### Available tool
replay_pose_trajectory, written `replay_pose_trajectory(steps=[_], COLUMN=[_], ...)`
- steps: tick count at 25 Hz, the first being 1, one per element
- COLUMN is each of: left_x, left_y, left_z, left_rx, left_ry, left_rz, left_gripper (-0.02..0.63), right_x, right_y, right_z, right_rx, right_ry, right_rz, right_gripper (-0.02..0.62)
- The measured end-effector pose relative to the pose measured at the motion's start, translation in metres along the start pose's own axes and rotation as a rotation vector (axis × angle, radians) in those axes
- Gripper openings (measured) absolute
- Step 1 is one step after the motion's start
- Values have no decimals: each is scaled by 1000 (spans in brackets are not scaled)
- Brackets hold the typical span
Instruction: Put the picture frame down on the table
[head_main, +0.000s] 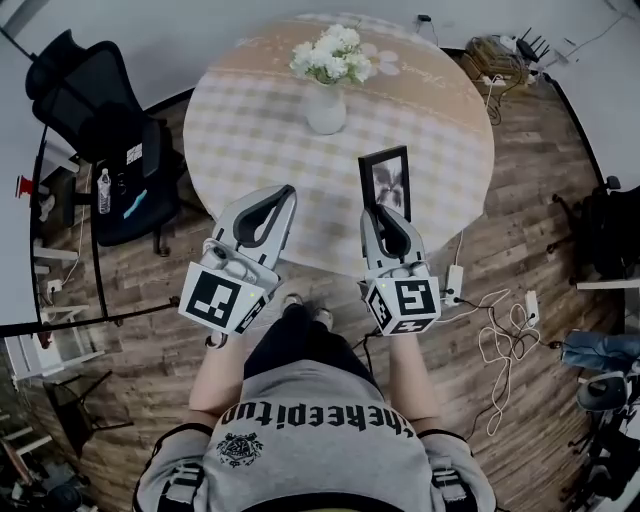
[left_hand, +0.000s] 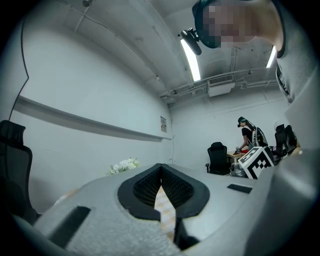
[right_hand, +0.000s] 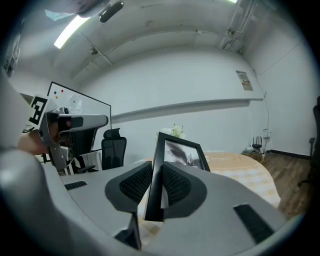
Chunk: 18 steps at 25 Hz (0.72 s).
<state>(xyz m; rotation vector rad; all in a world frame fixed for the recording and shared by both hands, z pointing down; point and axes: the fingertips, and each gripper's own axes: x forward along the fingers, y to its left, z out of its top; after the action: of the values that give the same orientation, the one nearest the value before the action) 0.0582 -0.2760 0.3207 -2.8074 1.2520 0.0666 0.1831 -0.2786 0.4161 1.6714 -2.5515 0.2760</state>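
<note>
A black picture frame (head_main: 385, 180) with a dark flower print stands upright over the near right part of the round table (head_main: 250, 130), which has a checked cloth. My right gripper (head_main: 379, 213) is shut on the frame's lower edge. In the right gripper view the frame (right_hand: 182, 152) rises from between the two pads, and the right gripper (right_hand: 156, 169) clamps its side bar. Whether the frame's bottom touches the cloth is hidden. My left gripper (head_main: 285, 193) hovers over the table's near edge, shut and empty. In its own view the left gripper (left_hand: 161, 168) has its tips meeting.
A white vase of white flowers (head_main: 328, 75) stands at the table's middle back. Black office chairs (head_main: 105, 135) stand left of the table. Power strips and cables (head_main: 500, 320) lie on the wood floor at right. A distant person (left_hand: 247, 134) stands by a desk.
</note>
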Motion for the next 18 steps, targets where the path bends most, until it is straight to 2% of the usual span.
replay_pose_trajectory(steps=[4, 10, 18], left_x=[12, 10, 17], left_y=[-9, 24, 34], left_z=[-17, -33, -53], left_rx=[-9, -42, -68], left_ry=[43, 70, 101], left_rz=[-13, -20, -24], left_gripper=[15, 15, 15], right_x=[4, 36, 48], right_y=[-17, -9, -18], right_z=[-28, -68, -121], right_rx=[24, 60, 82], right_ry=[65, 170, 306], right_rz=[-6, -31, -57], right_gripper=[75, 75, 75])
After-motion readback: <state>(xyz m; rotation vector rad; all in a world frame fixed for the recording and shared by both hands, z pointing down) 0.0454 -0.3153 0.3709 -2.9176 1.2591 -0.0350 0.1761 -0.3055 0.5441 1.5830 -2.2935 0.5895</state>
